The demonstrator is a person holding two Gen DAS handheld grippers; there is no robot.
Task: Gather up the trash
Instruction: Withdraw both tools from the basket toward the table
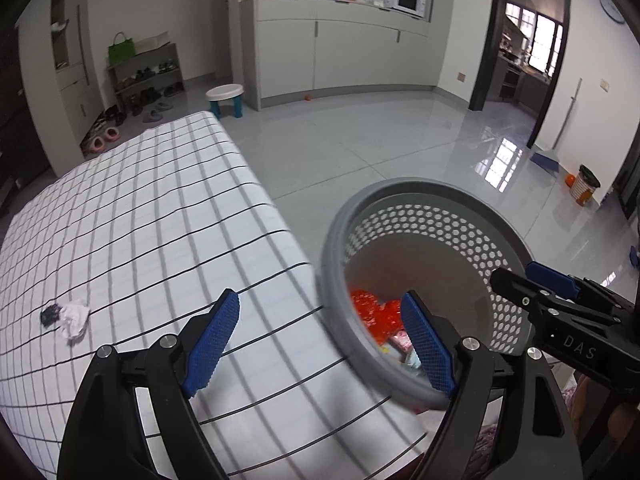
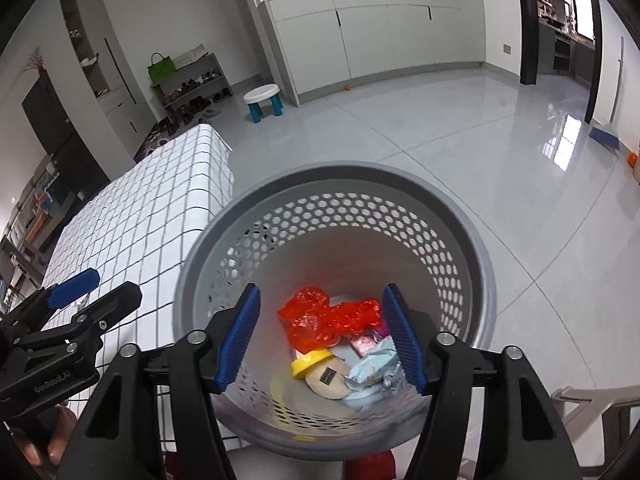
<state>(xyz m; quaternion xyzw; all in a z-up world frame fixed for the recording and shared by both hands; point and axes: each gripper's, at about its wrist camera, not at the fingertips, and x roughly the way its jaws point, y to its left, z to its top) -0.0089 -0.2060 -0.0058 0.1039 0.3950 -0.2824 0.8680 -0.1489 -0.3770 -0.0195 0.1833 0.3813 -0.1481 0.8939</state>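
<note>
A grey perforated trash basket point(image 2: 472, 240) stands beside the checked table point(image 1: 140, 220); it also shows in the left wrist view point(image 1: 440, 192). In it lie a red plastic wrapper point(image 2: 328, 318), a yellow-capped round item point(image 2: 320, 372) and light blue packets point(image 2: 372, 372). My right gripper point(image 2: 320, 340) is open and empty, right over the basket's mouth. My left gripper point(image 1: 320, 344) is open and empty above the table's edge next to the basket. A crumpled white tissue with a dark scrap point(image 1: 72, 318) lies on the table to the left.
A shiny tiled floor point(image 1: 380, 132) spreads behind. A small white stool with teal legs point(image 1: 226, 98), a shoe rack point(image 1: 144, 76), cabinets with a microwave point(image 1: 408, 0) and a doorway point(image 1: 520, 48) stand farther off. An orange-striped bin point(image 1: 584, 186) stands at the right.
</note>
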